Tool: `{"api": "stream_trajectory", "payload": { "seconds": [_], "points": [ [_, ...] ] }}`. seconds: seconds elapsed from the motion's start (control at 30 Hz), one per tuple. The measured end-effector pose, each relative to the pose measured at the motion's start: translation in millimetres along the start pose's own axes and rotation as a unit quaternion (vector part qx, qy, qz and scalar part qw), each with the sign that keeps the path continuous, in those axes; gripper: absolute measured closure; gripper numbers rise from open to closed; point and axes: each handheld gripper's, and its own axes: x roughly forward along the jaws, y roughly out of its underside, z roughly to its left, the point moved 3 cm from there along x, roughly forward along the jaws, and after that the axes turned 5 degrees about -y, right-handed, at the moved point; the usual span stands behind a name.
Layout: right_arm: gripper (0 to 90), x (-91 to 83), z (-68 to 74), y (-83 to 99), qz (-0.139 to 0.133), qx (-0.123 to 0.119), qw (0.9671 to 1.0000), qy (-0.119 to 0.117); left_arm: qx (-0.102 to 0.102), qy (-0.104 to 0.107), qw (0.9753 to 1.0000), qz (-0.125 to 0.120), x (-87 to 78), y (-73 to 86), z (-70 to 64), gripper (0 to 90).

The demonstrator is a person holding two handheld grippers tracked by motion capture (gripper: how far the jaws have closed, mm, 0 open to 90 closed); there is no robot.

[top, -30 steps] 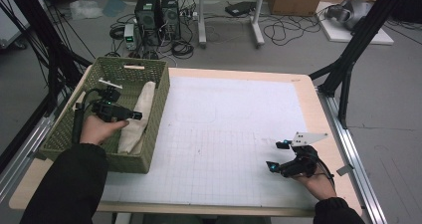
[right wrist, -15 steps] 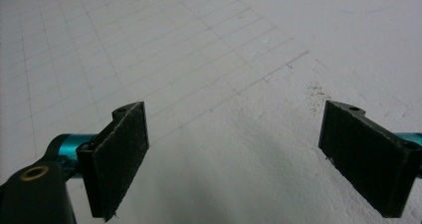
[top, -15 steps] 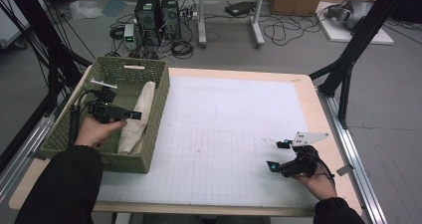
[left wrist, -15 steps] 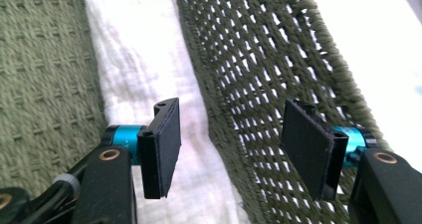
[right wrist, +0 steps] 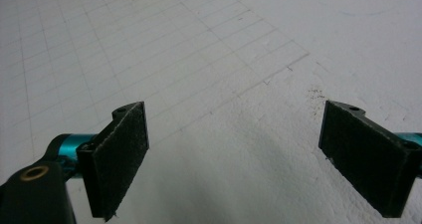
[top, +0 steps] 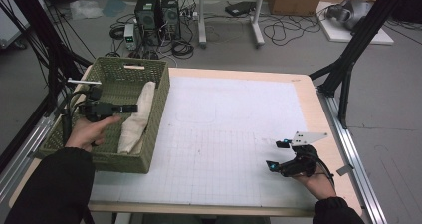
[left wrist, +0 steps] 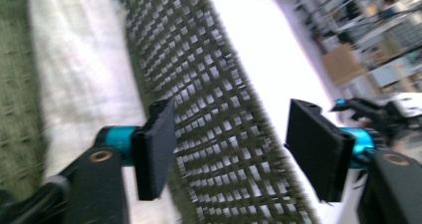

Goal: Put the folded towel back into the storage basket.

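no readable text, labels or numbers anywhere

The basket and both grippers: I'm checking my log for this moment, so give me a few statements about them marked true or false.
1. A rolled pale cloth lies inside the green woven basket. True.
2. The left gripper is shut on the cloth. False: in the left gripper view its jaws stand apart with nothing between them.
3. The right gripper is over the white gridded mat, near the table's right edge. True.
4. The right gripper holds a small block. False: its jaws are open and empty above the bare mat.
5. The basket sits in the middle of the mat. False: it stands at the table's left side.
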Motion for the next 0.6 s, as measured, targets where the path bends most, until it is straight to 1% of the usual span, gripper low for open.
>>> {"api": "stream_trajectory", "payload": {
  "seconds": [0.03,0.07,0.1,0.17,0.33,0.37,0.43,0.47,0.5,0.53,0.57,0.6],
  "points": [
    [11.5,-0.1,-0.1,0.0,0.0,-0.001,1.0,0.0,0.0,0.007,1.0,-0.004,-0.9,-0.1,-0.7,35.4],
    [11.5,-0.1,-0.1,-0.1,0.0,0.0,1.0,0.0,-0.001,0.009,0.9999,-0.007,-1.4,-0.3,-0.9,35.1],
    [11.5,0.0,0.0,-0.2,0.0,0.0,1.0,0.0,-0.009,0.016,0.9997,-0.013,-1.9,-0.6,-0.8,35.0],
    [11.5,0.5,-0.6,-0.4,-0.001,-0.005,1.0,0.001,-0.011,0.015,0.9997,-0.014,-1.9,-0.7,0.0,35.0],
    [11.5,0.1,-0.4,-0.4,-0.001,-0.003,1.0,-0.001,-0.026,0.026,0.9992,-0.018,-2.4,-1.5,1.5,34.4],
    [11.5,0.3,-0.4,-0.4,-0.001,-0.004,1.0,0.0,-0.028,0.031,0.9989,-0.02,-2.9,-2.0,1.8,33.8],
    [11.5,0.7,-0.7,-0.3,-0.001,-0.006,1.0,0.0,-0.037,0.049,0.9978,-0.024,-4.2,-2.8,2.0,33.2],
    [11.5,0.9,-0.1,-0.1,0.002,-0.002,1.0,-0.002,-0.039,0.053,0.9975,-0.024,-4.5,-3.1,2.0,32.3],
    [11.5,1.0,-0.4,-0.1,0.003,-0.003,1.0,-0.001,-0.046,0.057,0.997,-0.023,-4.6,-3.3,2.2,32.2],
    [11.5,1.2,-0.7,0.0,0.002,-0.004,1.0,-0.001,-0.048,0.063,0.9967,-0.02,-5.0,-3.4,2.4,32.1],
    [11.5,1.2,-0.7,0.0,0.002,-0.003,1.0,-0.001,-0.043,0.06,0.997,-0.023,-5.8,-3.6,2.9,32.2],
    [11.5,1.2,-0.7,-0.1,0.002,-0.003,1.0,-0.001,-0.046,0.058,0.997,-0.023,-6.1,-3.7,3.3,32.3]
  ]
}}
